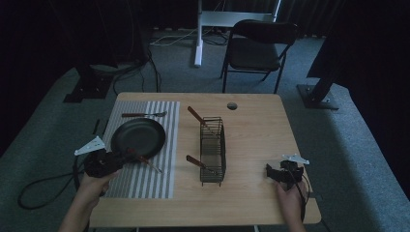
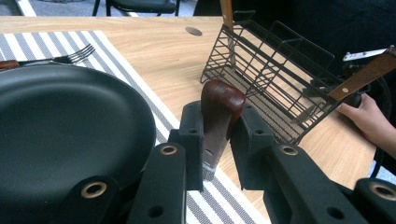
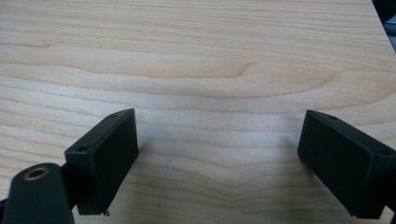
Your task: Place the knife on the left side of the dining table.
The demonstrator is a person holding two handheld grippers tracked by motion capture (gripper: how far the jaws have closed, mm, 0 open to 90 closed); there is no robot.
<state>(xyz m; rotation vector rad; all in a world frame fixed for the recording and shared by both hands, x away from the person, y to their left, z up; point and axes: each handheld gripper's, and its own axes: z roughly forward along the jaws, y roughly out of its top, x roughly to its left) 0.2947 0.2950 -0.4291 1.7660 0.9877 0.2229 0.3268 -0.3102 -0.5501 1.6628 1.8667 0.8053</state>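
Observation:
My left gripper (image 1: 129,154) (image 2: 222,116) hovers at the near right edge of a black plate (image 1: 138,137) (image 2: 60,126), shut on the brown wooden handle of a utensil (image 1: 143,159) (image 2: 220,109). That utensil slants out over the striped placemat (image 1: 145,181). A black wire basket (image 1: 212,150) (image 2: 271,79) stands mid-table with two wood-handled utensils (image 1: 194,161) (image 2: 362,74) poking out of it. My right gripper (image 1: 276,173) (image 3: 219,154) is open low over bare wood near the table's front right, with nothing between its jaws.
A fork (image 1: 143,114) (image 2: 70,55) lies on the placemat beyond the plate. The table (image 1: 256,125) has a cable hole (image 1: 232,105) near its far edge. A folding chair (image 1: 258,46) stands behind the table. The person's right hand (image 2: 369,116) appears past the basket.

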